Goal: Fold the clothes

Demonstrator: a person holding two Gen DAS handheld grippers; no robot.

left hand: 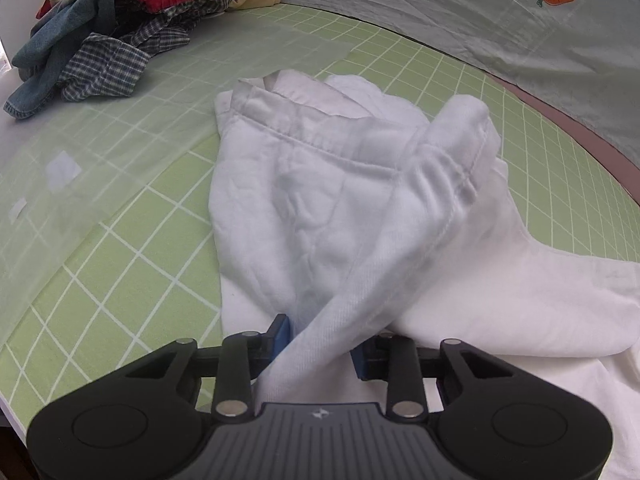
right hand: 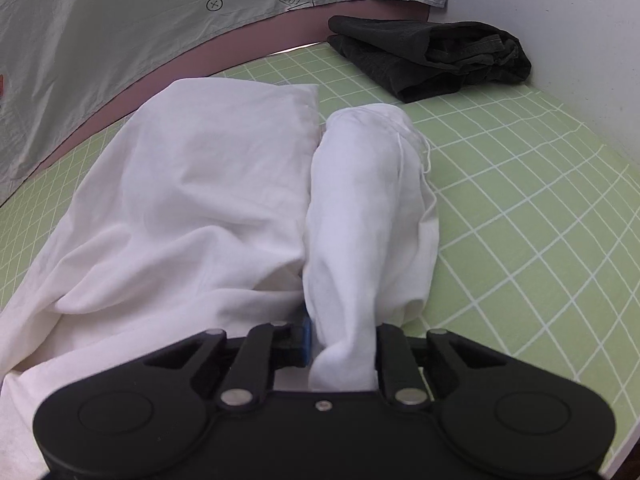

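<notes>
A white garment (left hand: 320, 200) lies on the green grid mat (left hand: 120, 272), its hemmed edge toward the far side. My left gripper (left hand: 320, 344) is shut on a fold of this white garment, which rises between the blue pads and drapes forward. In the right wrist view the same white garment (right hand: 192, 184) spreads to the left. My right gripper (right hand: 340, 340) is shut on another bunched end of it, a rolled part lying ahead on the mat (right hand: 520, 220).
A pile of unfolded clothes (left hand: 120, 28), red, denim and plaid, sits at the far left. A folded black garment (right hand: 432, 56) lies at the far right. A grey printed sheet (left hand: 480, 12) hangs behind the mat.
</notes>
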